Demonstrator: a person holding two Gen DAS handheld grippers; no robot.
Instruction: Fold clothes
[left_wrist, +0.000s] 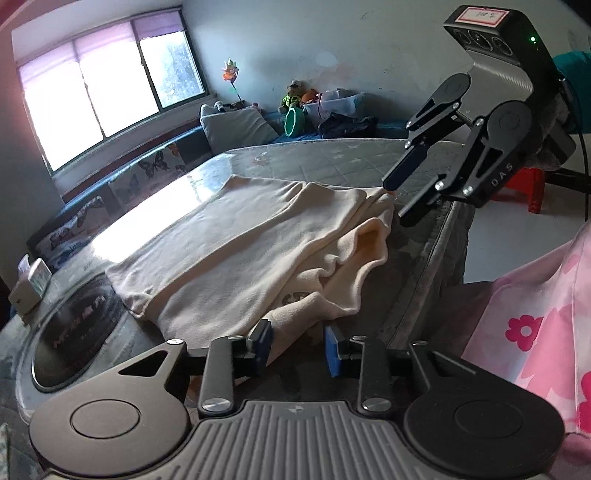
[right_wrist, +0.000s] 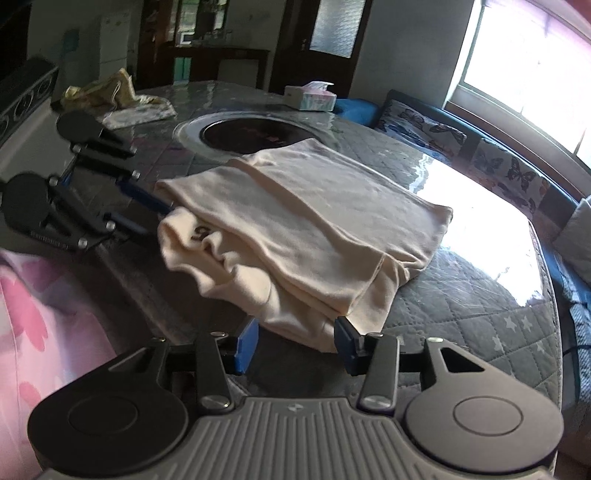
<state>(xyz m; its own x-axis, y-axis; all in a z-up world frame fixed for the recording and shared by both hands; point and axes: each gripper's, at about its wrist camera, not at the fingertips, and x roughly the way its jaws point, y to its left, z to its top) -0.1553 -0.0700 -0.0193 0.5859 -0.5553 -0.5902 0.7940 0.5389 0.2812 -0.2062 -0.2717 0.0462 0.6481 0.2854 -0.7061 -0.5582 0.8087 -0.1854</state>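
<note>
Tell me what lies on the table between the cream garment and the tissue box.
In the right wrist view, the round black inset cooktop lies between the folded cream fabric garment and the pale rectangular tissue box; the garment's far edge overlaps its rim.

The cream garment (left_wrist: 258, 236) is viewed closely from opposite ends; each gripper is seen by the other: at 2 o'clock, at 9.

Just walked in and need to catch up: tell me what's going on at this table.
A person is folding a cream garment on a table, with a hand-held gripper in each hand. The garment already lies partly folded, its layers stacked near the table's edge. The left hand-held gripper and the right hand-held gripper are both open, each at one end of the garment's near edge, with cloth between the fingers but not clamped. A tissue box sits further back.
</note>
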